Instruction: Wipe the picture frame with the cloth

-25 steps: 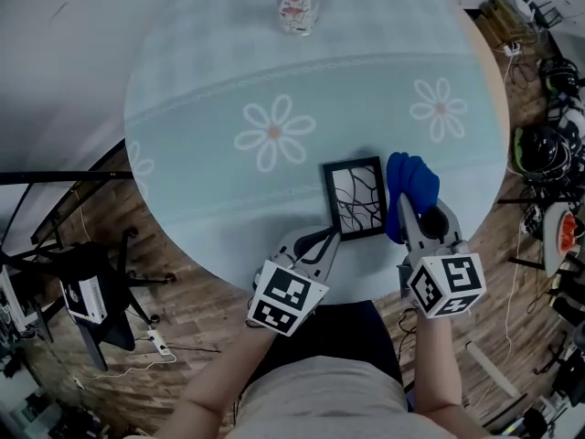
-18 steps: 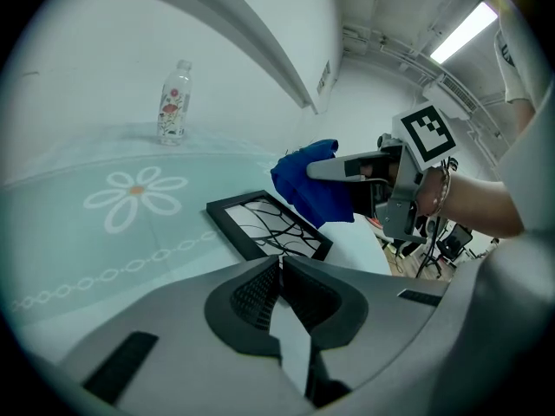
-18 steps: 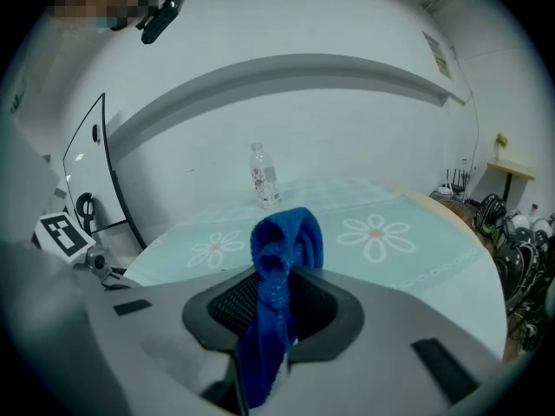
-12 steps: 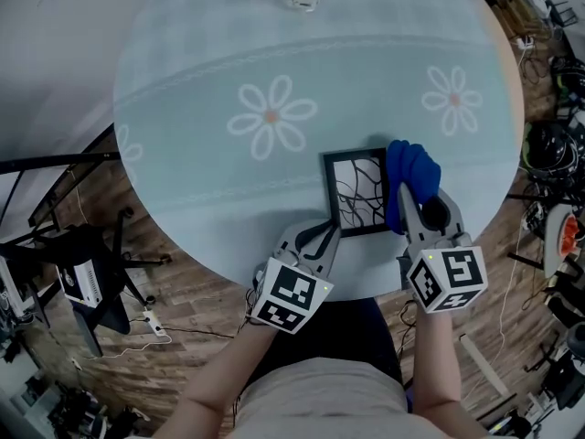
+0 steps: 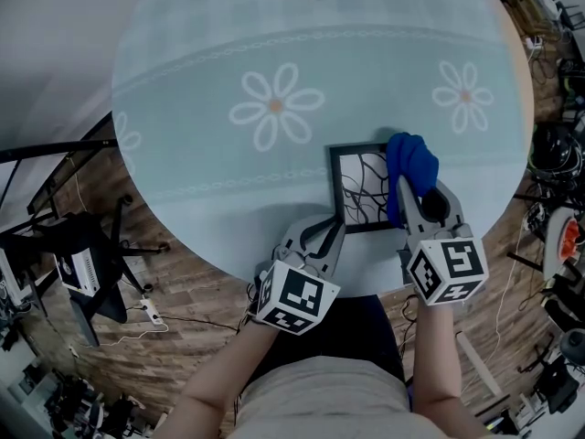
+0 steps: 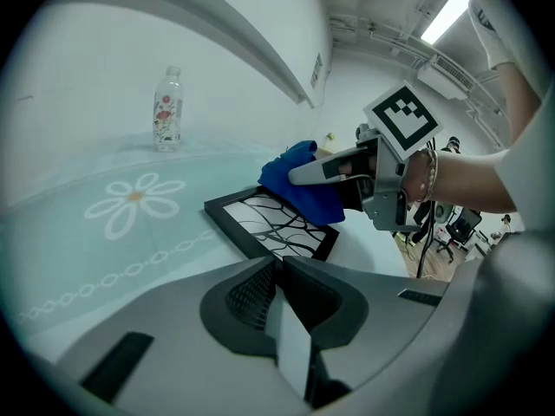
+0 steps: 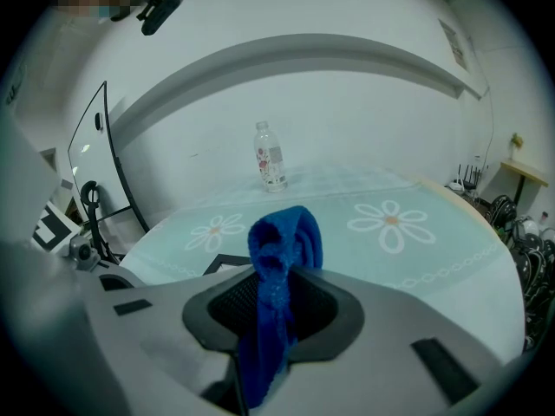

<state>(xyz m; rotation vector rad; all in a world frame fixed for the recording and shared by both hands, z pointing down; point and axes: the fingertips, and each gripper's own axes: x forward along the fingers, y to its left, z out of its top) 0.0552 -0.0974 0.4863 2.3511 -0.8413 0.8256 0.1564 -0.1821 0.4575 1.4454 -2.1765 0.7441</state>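
The right claw [image 5: 405, 199] clamps a blue cloth [image 5: 410, 161], whose bunched end sits ahead of it over the right edge of the black picture frame [image 5: 359, 190]. The frame lies flat on the round, flower-patterned bench [image 5: 228, 62], immediately left of that claw and just ahead of the left claw [image 5: 332, 231], whose jaws are pressed together with nothing between them. A clear bottle [image 6: 167, 109] stands far ahead of both claws.

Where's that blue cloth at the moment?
In the head view the blue cloth is right of centre, pinched in the right claw and lying over the right edge of the picture frame, near the table's front rim.
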